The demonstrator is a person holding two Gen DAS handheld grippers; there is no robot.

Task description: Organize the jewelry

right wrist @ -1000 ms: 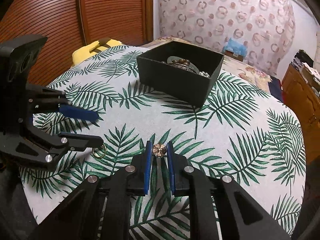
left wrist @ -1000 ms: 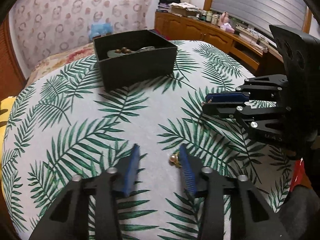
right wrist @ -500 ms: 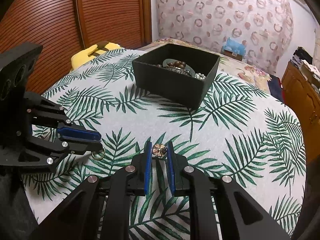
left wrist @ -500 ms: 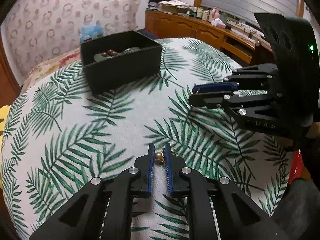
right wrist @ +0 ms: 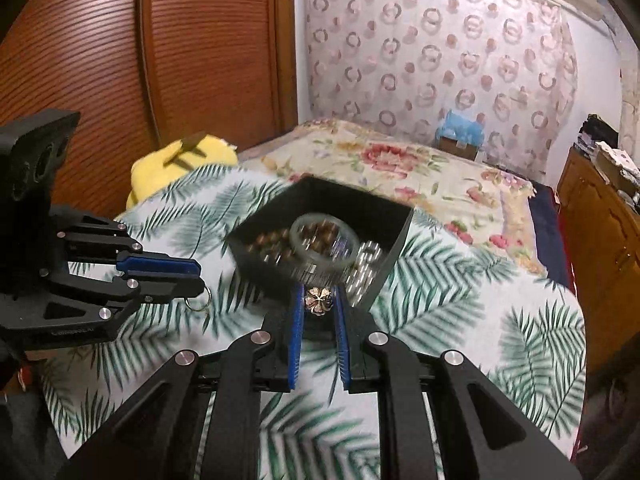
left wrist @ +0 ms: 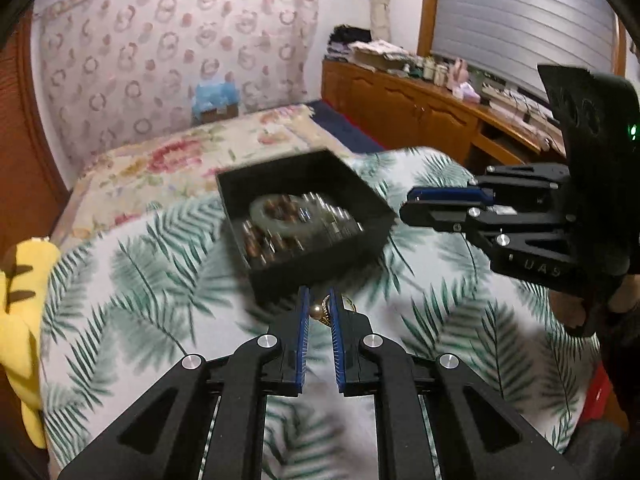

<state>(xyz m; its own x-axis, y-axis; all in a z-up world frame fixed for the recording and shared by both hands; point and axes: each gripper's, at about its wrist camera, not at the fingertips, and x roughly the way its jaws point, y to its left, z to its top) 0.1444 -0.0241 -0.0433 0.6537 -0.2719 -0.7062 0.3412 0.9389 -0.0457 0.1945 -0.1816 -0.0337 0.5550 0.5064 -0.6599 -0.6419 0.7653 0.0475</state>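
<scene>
We are at the carry step: each gripper has a piece of jewelry and both are raised off the palm-leaf cloth on the way to the black box (left wrist: 316, 216). The left gripper (left wrist: 319, 312) is clenched on a pearl earring (left wrist: 320, 313), a pearl bead with a gold hoop behind it, pinched between the blue pads near their tips; in the right wrist view the hoop hangs below those jaws. The left jaws have just been closing, with the earring between them. The right gripper (right wrist: 318, 300) is clenched on a flower-shaped charm (right wrist: 318, 300), likewise held at the tips of its jaws. The box lies just ahead of and below both pairs of jaws. We judge the next move to call for bringing each pair of jaws over the box opening, clear of the near wall, then releasing so the piece drops inside without bouncing out. Count: two grippers, two carried pieces (one earring, one charm), one box. Inside the box we see one pale bangle (right wrist: 324, 242), brown beads and silver beads; motion blur prevents an exact count. No other loose jewelry is visible on the cloth.
</scene>
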